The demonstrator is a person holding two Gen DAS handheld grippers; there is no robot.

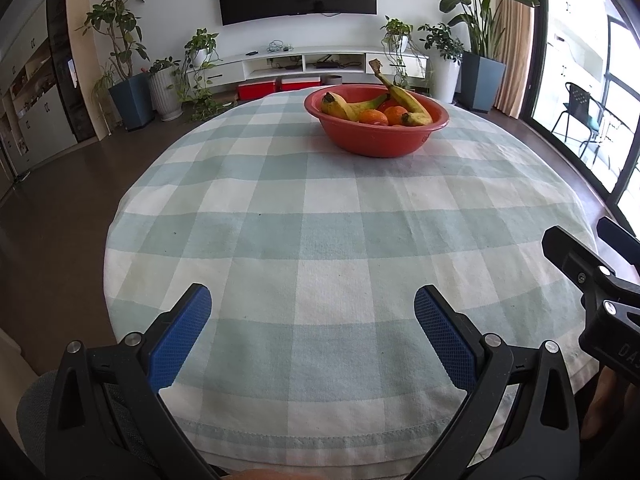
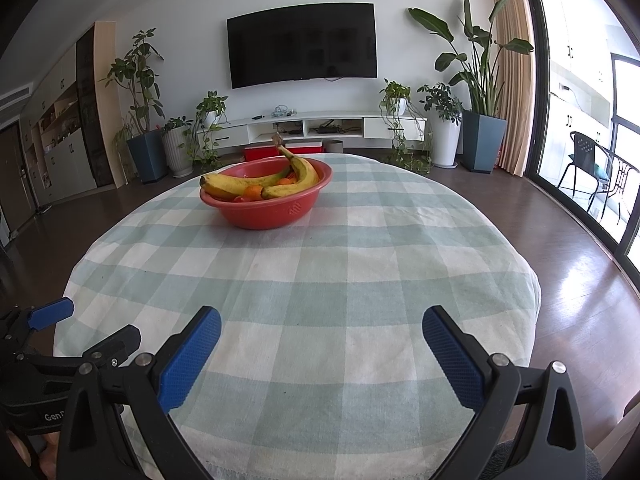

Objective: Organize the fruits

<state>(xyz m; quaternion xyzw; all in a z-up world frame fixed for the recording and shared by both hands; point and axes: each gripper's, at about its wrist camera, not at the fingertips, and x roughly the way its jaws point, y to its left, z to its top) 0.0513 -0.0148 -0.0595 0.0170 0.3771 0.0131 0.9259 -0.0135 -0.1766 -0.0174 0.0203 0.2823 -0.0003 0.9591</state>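
Note:
A red bowl [image 1: 372, 142] stands on the far side of the checked tablecloth [image 1: 304, 240]; it also shows in the right wrist view [image 2: 260, 216]. It holds two bananas [image 1: 404, 98] [image 2: 298, 184] and several oranges [image 1: 394, 114] [image 2: 253, 191]. My left gripper [image 1: 312, 304] is open and empty over the near edge of the table, far from the bowl. My right gripper [image 2: 322, 328] is open and empty, also near the front edge, to the right of the left one.
The right gripper's body [image 1: 592, 280] shows at the right edge of the left wrist view, and the left gripper [image 2: 56, 332] shows at the left of the right wrist view. Potted plants [image 2: 140, 152], a TV stand [image 2: 320, 126] and dark floor lie beyond the table.

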